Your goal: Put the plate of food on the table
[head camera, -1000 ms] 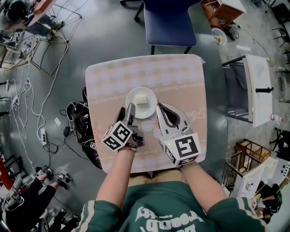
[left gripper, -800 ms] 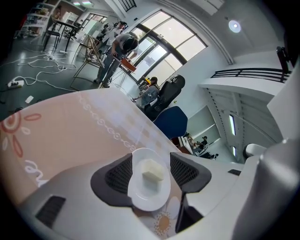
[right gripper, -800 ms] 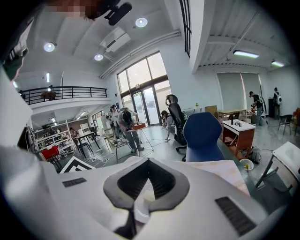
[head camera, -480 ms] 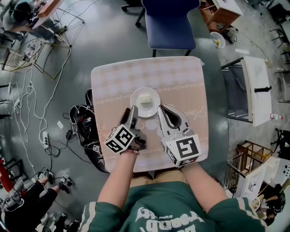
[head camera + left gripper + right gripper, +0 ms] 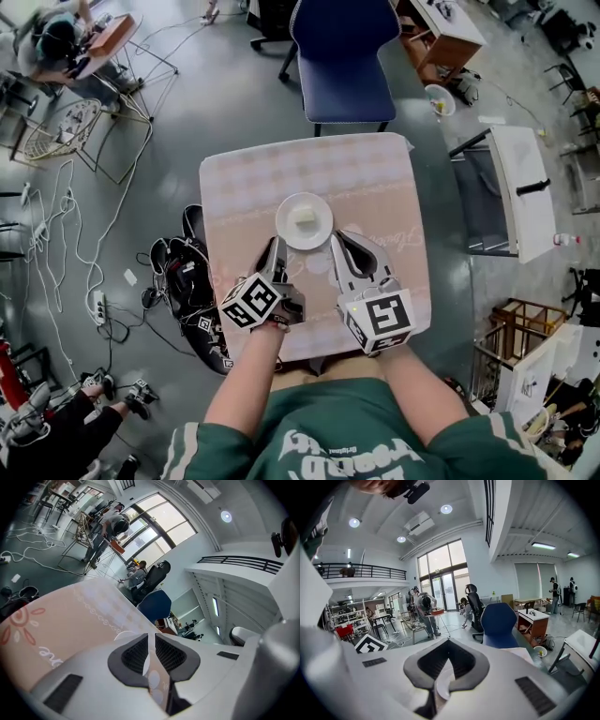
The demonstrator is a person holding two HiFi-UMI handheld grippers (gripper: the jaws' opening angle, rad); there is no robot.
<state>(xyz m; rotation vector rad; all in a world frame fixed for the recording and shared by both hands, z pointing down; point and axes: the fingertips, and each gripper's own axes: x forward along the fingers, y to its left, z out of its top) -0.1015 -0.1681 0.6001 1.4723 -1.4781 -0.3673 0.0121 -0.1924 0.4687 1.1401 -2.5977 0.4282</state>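
Resting on table [image 5: 375, 187], near centre: white plate [image 5: 286, 228] w/ pale food block [image 5: 305, 218], unheld. L gripper [image 5: 275, 249]: fingers have just been closing, now a narrow slit apart, nothing betw. them, only cloth seen through. R gripper [image 5: 339, 246]: fingers together at tips, empty. Both just short of plate's near edge, one each side. Far side of table: blue chair [image 5: 342, 56].

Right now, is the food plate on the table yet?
Done: the plate with its food sits on the table. In hand: nothing; the left gripper, jaws just closing, and the shut right gripper are both empty. To do: apparently nothing.
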